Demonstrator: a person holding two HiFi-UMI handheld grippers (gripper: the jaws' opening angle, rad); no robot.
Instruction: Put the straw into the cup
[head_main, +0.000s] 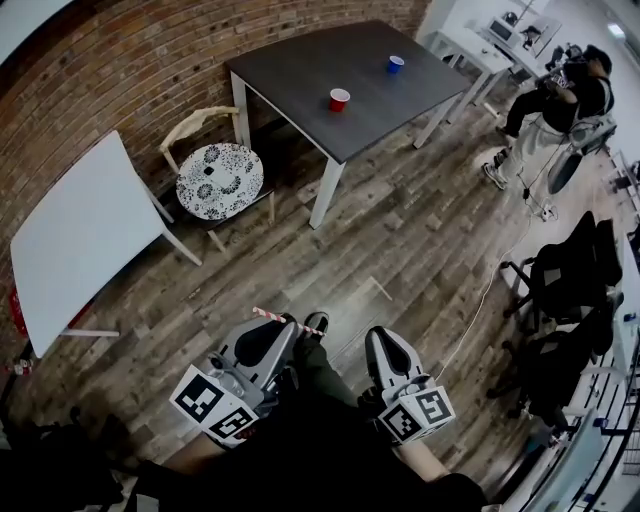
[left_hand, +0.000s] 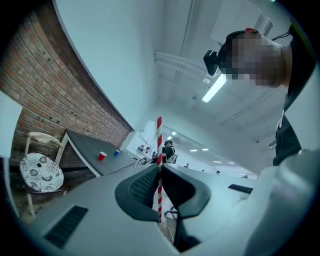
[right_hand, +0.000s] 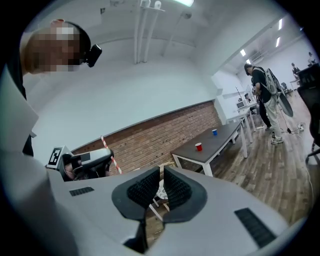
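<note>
My left gripper (head_main: 288, 326) is clenched on the red-and-white striped straw (head_main: 285, 320), which crosses its jaws sideways in the head view and stands upright between them in the left gripper view (left_hand: 159, 150). My right gripper (head_main: 381, 336) holds nothing, its jaws pressed together. Each gripper's cube carries black-and-white square markers. At 12 o'clock stands the dark table (head_main: 300, 70), well apart from me, with bare wood floor (head_main: 400, 240) between. The red cup (head_main: 340, 99) sits toward the table's middle, the blue cup (head_main: 396, 64) beyond it toward 1 o'clock. A chair (head_main: 220, 180) sits at 11 o'clock beside the table's leg, a white table (head_main: 80, 240) at 10 o'clock. Black office chairs (head_main: 570, 270) crowd 3 o'clock, and a person (head_main: 560, 100) stands at 2 o'clock.
</note>
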